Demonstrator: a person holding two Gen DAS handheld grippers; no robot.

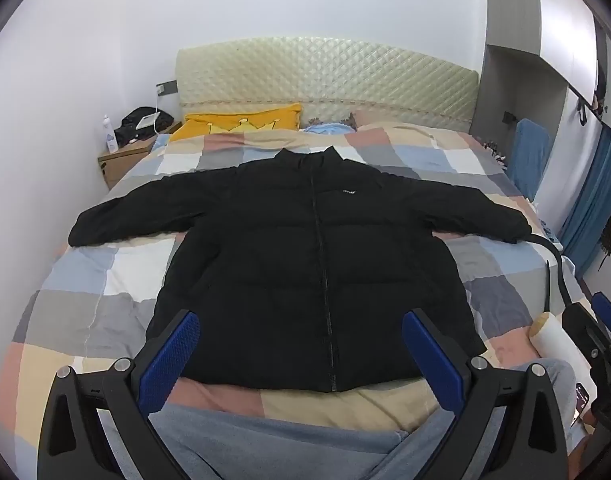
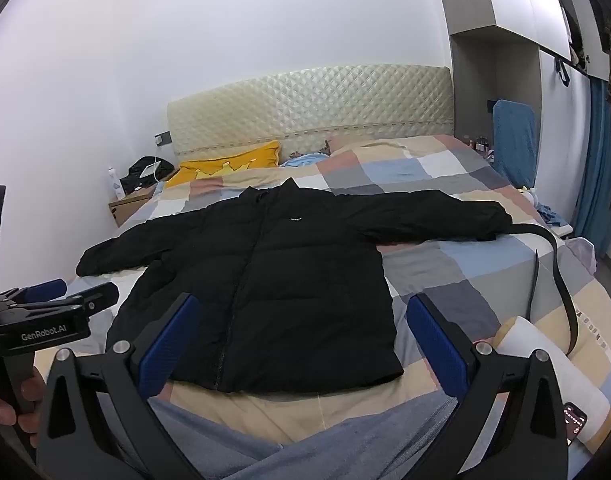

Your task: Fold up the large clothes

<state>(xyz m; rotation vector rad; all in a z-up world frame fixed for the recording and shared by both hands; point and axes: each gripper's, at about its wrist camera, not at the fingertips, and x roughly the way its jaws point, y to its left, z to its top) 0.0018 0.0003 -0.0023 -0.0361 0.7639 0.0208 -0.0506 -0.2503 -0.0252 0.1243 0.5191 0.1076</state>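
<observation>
**Black jacket spread flat on the bed, both grippers wide and empty**

The jacket (image 1: 305, 264) lies face up on the checked bedspread (image 1: 85, 280), zipped shut, collar toward the quilted headboard (image 1: 329, 80) and hem toward the near edge. Both sleeves stretch out sideways, roughly level with the shoulders. A small white logo sits on the chest beside the zipper.

The left gripper (image 1: 301, 354) hangs above the hem with its blue pads (image 1: 167, 354) spread far apart; nothing is between them and they touch no cloth. The right gripper (image 2: 301, 344) hangs over the jacket's right lower corner, its jaws likewise spread wide and empty. In the right wrist view the left gripper shows at the left edge, held by a hand (image 2: 9, 400).

A black belt (image 2: 561, 280) curls on the bedspread just past the right sleeve's cuff. A white roll (image 2: 545, 360) and a phone (image 2: 573, 420) lie near the bed's right front corner. A yellow pillow (image 1: 241, 122) rests against the headboard, and a nightstand (image 1: 121, 160) stands left of the bed. Grey trouser legs (image 1: 265, 440) fill the bottom of both views.
</observation>
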